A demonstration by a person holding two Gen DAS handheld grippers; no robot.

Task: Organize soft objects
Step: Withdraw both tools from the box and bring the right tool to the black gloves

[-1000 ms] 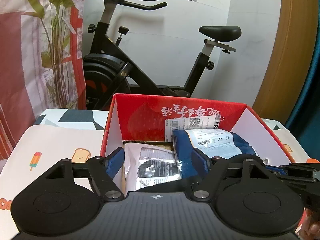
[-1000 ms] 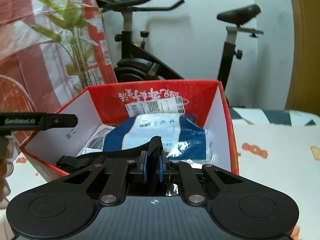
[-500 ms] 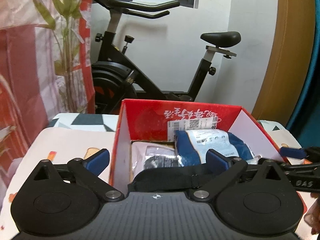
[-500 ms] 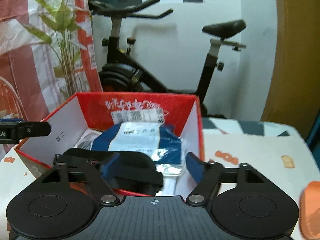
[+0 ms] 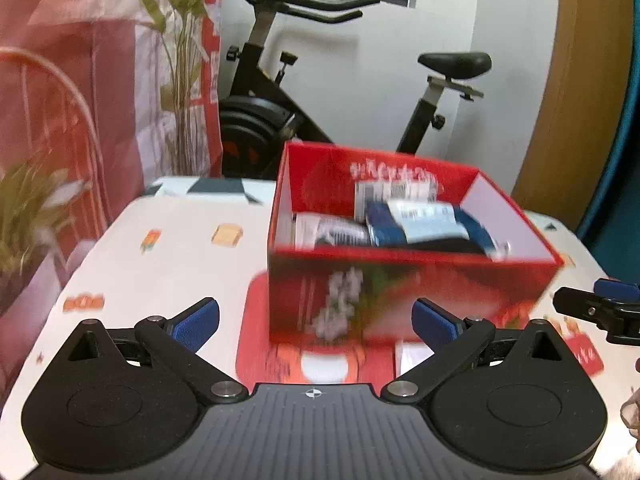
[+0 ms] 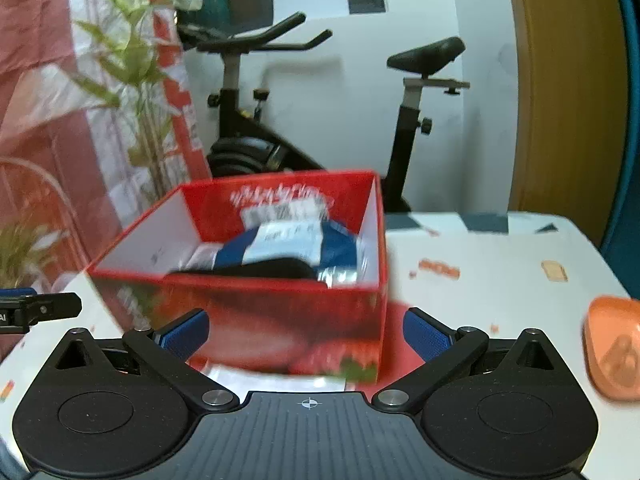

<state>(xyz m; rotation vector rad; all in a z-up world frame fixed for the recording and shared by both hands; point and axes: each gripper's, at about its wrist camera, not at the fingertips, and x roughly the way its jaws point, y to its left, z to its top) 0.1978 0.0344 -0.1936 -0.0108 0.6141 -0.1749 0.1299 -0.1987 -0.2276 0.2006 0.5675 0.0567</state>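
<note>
Both grippers, left (image 5: 316, 322) and right (image 6: 306, 330), fingers just spread wide, empty. Black strap (image 6: 276, 268) in red box (image 5: 400, 296); risk: loose end snagging fingers.

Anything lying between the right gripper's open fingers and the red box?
Nothing: in the right wrist view only bare tablecloth separates the right gripper from the red box.

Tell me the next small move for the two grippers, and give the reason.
Probably draw both back clear of the red box: the left gripper and right gripper are open and empty, and the black strap already lies inside on the blue packet.
</note>
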